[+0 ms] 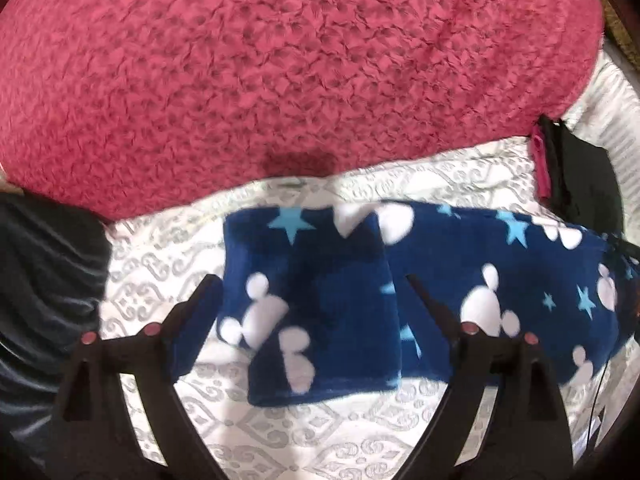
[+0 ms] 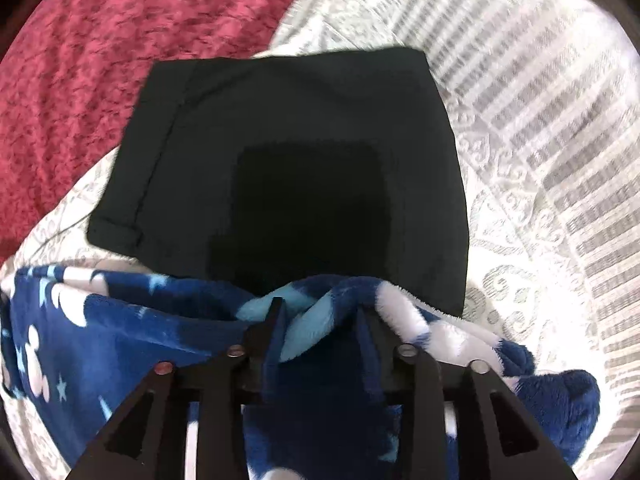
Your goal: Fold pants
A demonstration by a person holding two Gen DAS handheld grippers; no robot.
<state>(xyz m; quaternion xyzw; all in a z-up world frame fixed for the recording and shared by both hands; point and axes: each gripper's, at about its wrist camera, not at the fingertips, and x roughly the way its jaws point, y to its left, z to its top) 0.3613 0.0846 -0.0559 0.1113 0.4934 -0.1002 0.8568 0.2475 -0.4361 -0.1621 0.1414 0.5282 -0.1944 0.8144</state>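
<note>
The pants (image 1: 320, 320) are dark blue fleece with white mouse heads and light blue stars. They lie folded on the white patterned sheet (image 1: 320, 432), with one folded layer on top at the left. My left gripper (image 1: 312, 284) hangs open and wide above that left part, with nothing held. In the right wrist view the pants (image 2: 120, 320) bunch up around my right gripper (image 2: 320, 310). Its jaws stand partly apart with fleece lying between them, and the inner pad faces show.
A fluffy pink blanket (image 1: 280, 60) covers the far half of the bed. A folded black garment (image 2: 304, 160) lies just beyond the pants' right end, with a pink strip (image 1: 540, 168) at its edge. Dark fabric (image 1: 40, 280) lies at the left.
</note>
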